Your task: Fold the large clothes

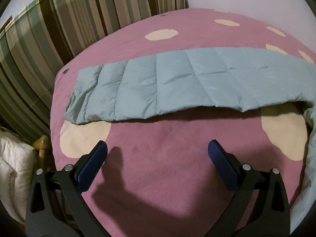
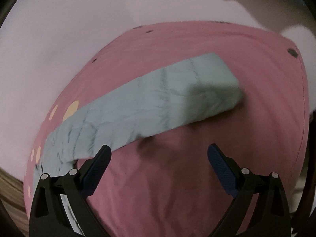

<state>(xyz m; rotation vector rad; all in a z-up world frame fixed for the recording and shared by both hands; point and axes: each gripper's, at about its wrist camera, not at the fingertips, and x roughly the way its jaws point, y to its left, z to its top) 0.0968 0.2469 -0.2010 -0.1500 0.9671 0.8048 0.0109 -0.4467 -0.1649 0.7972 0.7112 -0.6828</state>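
Observation:
A pale blue quilted garment lies folded into a long strip across the pink bed cover. In the left wrist view its near edge runs ahead of my left gripper, which is open and empty, held above bare cover. Part of the garment also curls down the right edge of that view. In the right wrist view the same strip runs from lower left to its squared end at the upper right. My right gripper is open and holds nothing; its left finger sits just beside the strip's near edge.
The pink cover carries cream spots. A striped curtain hangs behind the bed on the left. A white padded bundle and a wooden post stand at the bed's left corner. A pale wall lies beyond.

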